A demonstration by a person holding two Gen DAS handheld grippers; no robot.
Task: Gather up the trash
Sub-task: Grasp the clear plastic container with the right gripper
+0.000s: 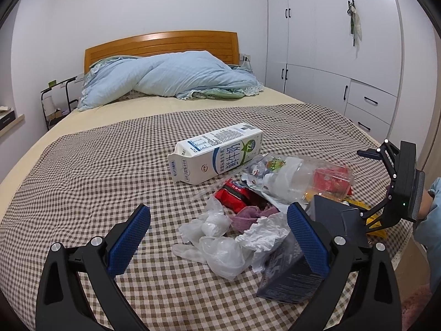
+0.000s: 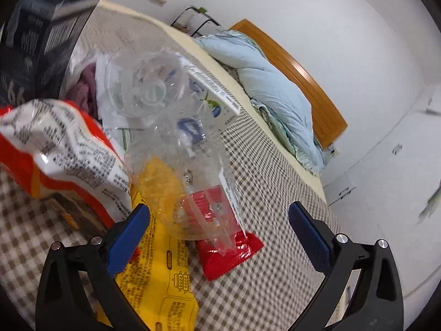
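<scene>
Bedroom: white walls, white wardrobe (image 1: pixel 330 55) with black handles along one side, wooden headboard (image 1: pixel 161 45), pale blue quilt (image 1: pixel 171 77) heaped at the head of the bed.
Bed (image 1: pixel 82 165): cream sheet, brown-and-white checked cover over the near part.
Trash, piled on the checked cover: milk carton (image 1: pixel 217 153) lying on its side; clear plastic bag (image 1: pixel 297 176); red wrapper (image 1: pixel 234 194); crumpled white paper (image 1: pixel 261 231); dark box (image 1: pixel 292 273); yellow packet (image 2: pixel 165 262).
Left gripper (image 1: pixel 217 237): fingers spread wide, empty, above the pile.
Right gripper (image 2: pixel 219 238): fingers spread wide, empty, over the packets
</scene>
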